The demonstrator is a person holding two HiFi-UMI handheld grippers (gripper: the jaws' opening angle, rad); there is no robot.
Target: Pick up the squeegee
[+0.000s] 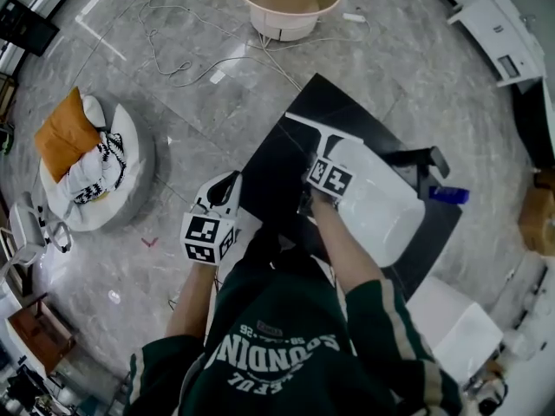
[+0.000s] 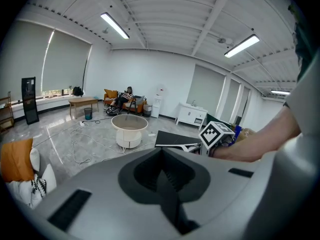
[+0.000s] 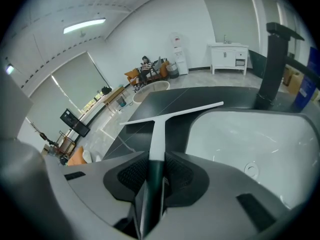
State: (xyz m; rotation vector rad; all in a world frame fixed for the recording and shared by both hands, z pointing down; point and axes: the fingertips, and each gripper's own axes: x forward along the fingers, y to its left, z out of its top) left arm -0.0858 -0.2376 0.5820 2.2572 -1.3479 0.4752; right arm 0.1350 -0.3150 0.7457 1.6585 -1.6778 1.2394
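The squeegee [image 1: 323,137] lies on the black counter [image 1: 282,167], with its white blade at the far end and its handle pointing back at me. In the right gripper view the squeegee [image 3: 159,129] runs straight out from the jaws, its dark grip end clamped between them. My right gripper [image 1: 321,167] [image 3: 156,166] is shut on that handle, beside the left rim of the white sink [image 1: 381,206]. My left gripper [image 1: 227,189] [image 2: 162,176] hangs off the counter's left edge over the floor, jaws together and nothing in them.
A black faucet [image 1: 425,159] [image 3: 272,69] stands at the sink's far right with a blue bottle [image 1: 448,195] near it. On the floor are a round white tub [image 1: 288,3], loose cables [image 1: 186,59] and a beanbag with an orange cushion [image 1: 95,163].
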